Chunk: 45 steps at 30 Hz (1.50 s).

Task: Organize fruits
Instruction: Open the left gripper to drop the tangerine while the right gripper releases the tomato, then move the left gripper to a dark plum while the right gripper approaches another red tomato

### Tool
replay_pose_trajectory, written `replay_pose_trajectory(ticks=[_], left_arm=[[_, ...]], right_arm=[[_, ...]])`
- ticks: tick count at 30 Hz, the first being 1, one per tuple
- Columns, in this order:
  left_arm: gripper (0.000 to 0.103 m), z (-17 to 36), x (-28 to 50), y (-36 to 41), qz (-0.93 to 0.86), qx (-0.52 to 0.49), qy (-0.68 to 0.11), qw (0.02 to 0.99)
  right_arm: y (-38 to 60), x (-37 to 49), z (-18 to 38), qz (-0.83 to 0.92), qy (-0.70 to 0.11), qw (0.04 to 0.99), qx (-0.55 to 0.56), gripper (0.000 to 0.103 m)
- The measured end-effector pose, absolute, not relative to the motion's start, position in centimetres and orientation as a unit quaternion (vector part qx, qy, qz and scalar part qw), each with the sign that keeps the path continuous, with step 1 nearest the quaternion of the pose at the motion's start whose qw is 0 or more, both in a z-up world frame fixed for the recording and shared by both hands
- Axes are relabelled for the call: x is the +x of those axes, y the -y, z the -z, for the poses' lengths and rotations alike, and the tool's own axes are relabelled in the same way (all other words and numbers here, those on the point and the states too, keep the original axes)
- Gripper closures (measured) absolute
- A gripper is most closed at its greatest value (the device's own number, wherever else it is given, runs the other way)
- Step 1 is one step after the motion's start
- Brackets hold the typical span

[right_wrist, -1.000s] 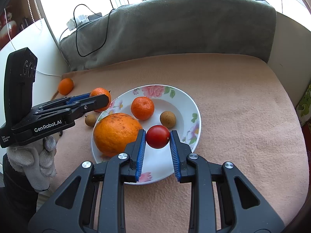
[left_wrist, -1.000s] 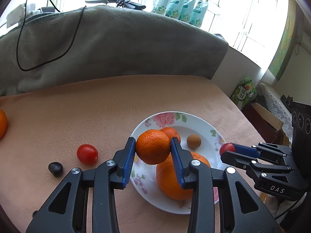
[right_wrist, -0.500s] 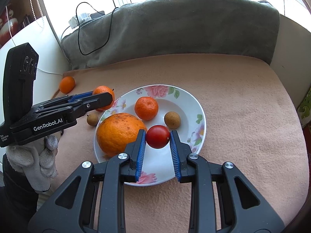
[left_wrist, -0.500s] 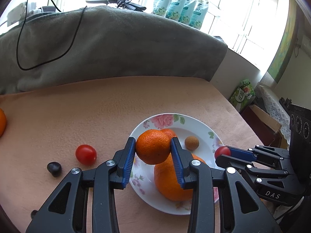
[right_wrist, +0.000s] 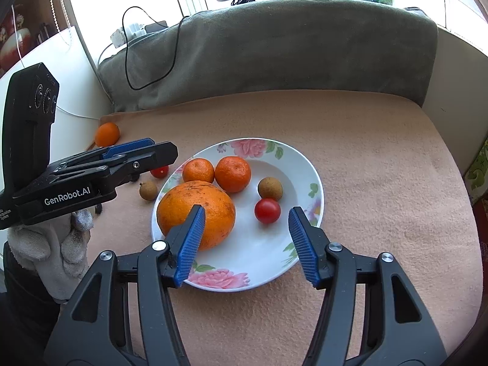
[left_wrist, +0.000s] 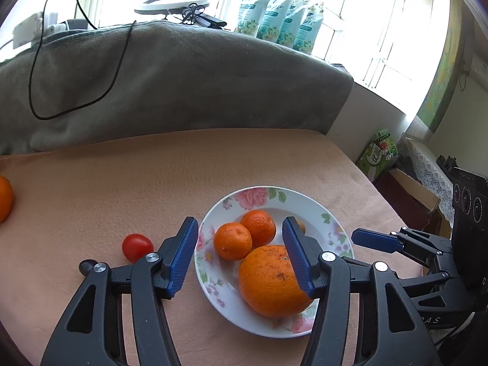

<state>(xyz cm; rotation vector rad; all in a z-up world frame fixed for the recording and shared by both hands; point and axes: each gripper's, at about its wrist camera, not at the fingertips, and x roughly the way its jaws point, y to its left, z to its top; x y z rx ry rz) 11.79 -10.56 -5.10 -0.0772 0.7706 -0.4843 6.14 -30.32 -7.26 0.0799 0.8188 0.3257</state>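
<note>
A: Where does the fruit sit?

B: Most of it lies on the floral plate (right_wrist: 308, 164) in the middle of the peach-covered counter (right_wrist: 366, 158). On the plate, the big orange (right_wrist: 196, 210) lies at nine o'clock, two mandarins (right_wrist: 198, 170) touch side by side at eleven and twelve, a brown longan (right_wrist: 270, 188) sits at about two o'clock from the centre, and a cherry tomato (right_wrist: 267, 210) rests just below it, apart from it by a sliver.

A: And the tongs?

B: The right tongs (right_wrist: 245, 244) hang over the plate's six o'clock edge, the jaws opening; the tomato lies beyond the pads, touched by neither, so nothing is held. The left tongs (left_wrist: 241, 256) come in from the plate's nine o'clock side, the jaws also opening; in the left wrist view one mandarin (left_wrist: 232, 241) shows between the pads, clear of both and resting on the plate against its twin.

A: Anything off the plate?

B: Yes. In the left wrist view, a second tomato (left_wrist: 137, 247) and a small dark fruit (left_wrist: 86, 266) lie on the cloth at nine o'clock of the plate. In the right wrist view, another longan (right_wrist: 148, 191) lies just beside the rim, and an orange (right_wrist: 107, 134) sits well apart at ten o'clock near the counter's edge
</note>
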Motion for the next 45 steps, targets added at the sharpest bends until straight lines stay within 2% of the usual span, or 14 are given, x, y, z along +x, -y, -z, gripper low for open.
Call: replay_pose_trajectory(ticks=[1,3,6,29,45], left_arm=[[0.042,5.0,11.8,10.6,0.233,-0.037,-0.371,0.898],[0.035,4.9,11.6,10.5,0.232,-0.037,-0.367,0.9],[0.032,4.7,11.5,10.5,0.226,-0.036,-0.365,0.903],[0.031,3.0,9.4,7.6,0.195,-0.032,-0.338,0.92],[0.031,3.2,7.7,-2.4,0.103,-0.068,-0.33,0.936]], right_arm=[[30.3,6.1,7.2,-0.157,-0.396,0.904,0.037,0.033],[30.2,6.0,7.2,-0.156,-0.393,0.905,0.036,0.028],[30.1,5.8,7.1,-0.157,-0.393,0.905,0.035,0.028],[28.2,5.6,5.7,-0.174,-0.384,0.907,0.023,0.028],[24.4,7.2,3.8,-0.227,-0.381,0.896,0.01,0.028]])
